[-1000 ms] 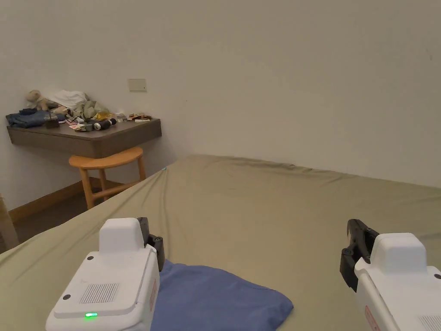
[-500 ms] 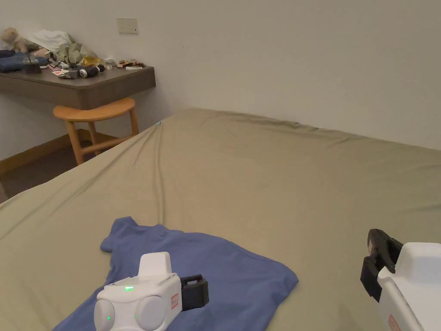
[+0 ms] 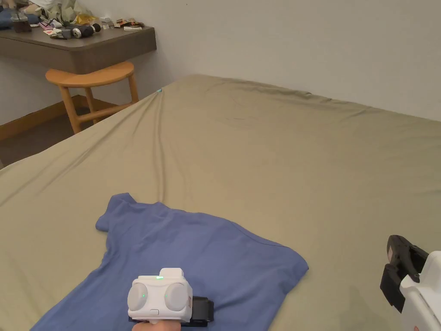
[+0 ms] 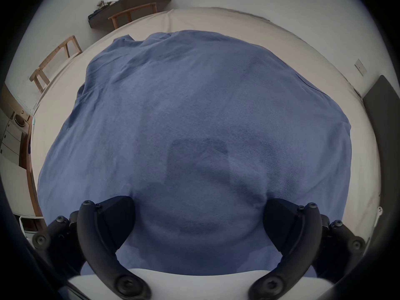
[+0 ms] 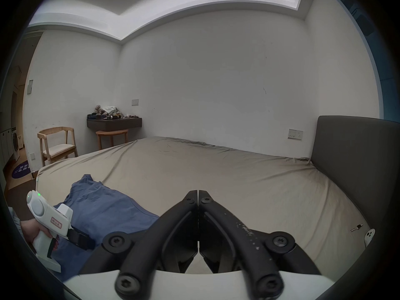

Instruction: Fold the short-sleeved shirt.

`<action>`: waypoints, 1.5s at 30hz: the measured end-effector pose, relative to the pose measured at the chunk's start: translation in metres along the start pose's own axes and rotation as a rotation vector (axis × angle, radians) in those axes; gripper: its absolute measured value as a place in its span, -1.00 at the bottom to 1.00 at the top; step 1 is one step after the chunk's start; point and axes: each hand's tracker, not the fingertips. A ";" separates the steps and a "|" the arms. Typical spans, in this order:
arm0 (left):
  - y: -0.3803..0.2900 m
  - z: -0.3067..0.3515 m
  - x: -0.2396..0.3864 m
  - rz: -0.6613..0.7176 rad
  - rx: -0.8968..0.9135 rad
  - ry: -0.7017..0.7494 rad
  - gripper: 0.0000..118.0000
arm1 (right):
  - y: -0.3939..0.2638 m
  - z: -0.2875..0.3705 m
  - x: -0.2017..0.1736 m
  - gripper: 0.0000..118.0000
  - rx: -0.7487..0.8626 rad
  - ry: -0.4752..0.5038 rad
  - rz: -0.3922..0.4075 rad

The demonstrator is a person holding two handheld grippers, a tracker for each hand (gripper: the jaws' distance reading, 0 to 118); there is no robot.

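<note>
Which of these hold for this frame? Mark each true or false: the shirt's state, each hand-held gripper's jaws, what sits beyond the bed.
1. The blue shirt lies on the bed. True.
2. The left hand-held gripper is shut on the shirt. False: its jaws stand wide apart above the cloth.
3. The right hand-held gripper has its jaws closed on nothing. True.
4. The right hand-held gripper is over the shirt. False: it is over bare sheet, beside the shirt.
5. A wooden stool stands under the wall shelf. True.
</note>
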 end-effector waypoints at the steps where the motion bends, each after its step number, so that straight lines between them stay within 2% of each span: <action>1: 0.001 0.001 0.001 -0.001 -0.007 -0.001 0.96 | 0.000 0.000 0.000 -0.98 -0.001 0.001 0.003; 3: 0.001 0.007 0.004 -0.013 -0.010 -0.006 0.85 | 0.000 0.001 0.000 -0.98 0.001 0.004 0.004; 4: 0.001 0.006 0.000 -0.026 0.000 -0.010 0.73 | 0.000 0.002 0.001 -0.98 0.005 0.006 0.005; 6: -0.003 0.020 0.003 -0.056 0.057 -0.013 0.17 | -0.002 0.003 0.003 -0.98 0.011 0.004 0.003; 7: -0.007 0.028 0.004 -0.070 0.091 0.000 -0.24 | -0.002 0.003 0.005 -0.98 0.013 0.000 0.002; 8: -0.007 0.017 -0.002 -0.077 0.129 0.004 -0.93 | -0.002 0.004 0.006 -0.98 0.014 -0.007 0.002; 9: -0.012 0.014 -0.001 -0.091 0.147 0.085 -1.00 | -0.002 0.006 0.007 -0.98 0.016 -0.010 0.001; 10: -0.020 0.010 -0.003 -0.112 0.173 0.153 -1.00 | -0.003 0.007 0.008 -0.98 0.017 -0.012 -0.001; 12: -0.032 0.007 -0.011 -0.074 0.204 0.061 -1.00 | -0.004 0.009 0.010 -0.98 0.017 -0.018 -0.001; 14: -0.035 0.014 -0.012 -0.026 0.256 0.054 -1.00 | -0.004 0.011 0.010 -0.98 0.017 -0.027 0.006; 18: -0.054 0.041 -0.002 -0.099 0.516 0.153 -1.00 | -0.001 0.020 0.012 -0.98 0.035 -0.051 0.009; 22: -0.067 0.082 0.000 -0.062 0.719 0.177 -1.00 | 0.006 0.032 0.017 -0.98 0.063 -0.066 0.001; 25: -0.067 0.116 -0.010 0.016 0.854 0.131 -1.00 | 0.010 0.044 0.022 -0.98 0.088 -0.079 0.004; 28: -0.064 0.166 -0.004 -0.008 1.057 0.097 -1.00 | 0.014 0.061 0.029 -0.98 0.122 -0.090 -0.001; 32: -0.059 0.243 0.033 -0.111 1.308 -0.019 -1.00 | 0.020 0.089 0.046 -0.99 0.172 -0.118 -0.024; 37: -0.072 0.303 0.100 -0.237 1.451 -0.351 -1.00 | 0.025 0.139 0.085 -0.99 0.236 -0.203 -0.080; 40: -0.090 0.311 0.151 -0.340 1.444 -0.528 -1.00 | 0.022 0.175 0.117 -0.99 0.257 -0.288 -0.076; 45: -0.132 0.292 0.243 -0.534 1.272 -0.745 -1.00 | 0.007 0.230 0.165 -0.99 0.253 -0.445 -0.049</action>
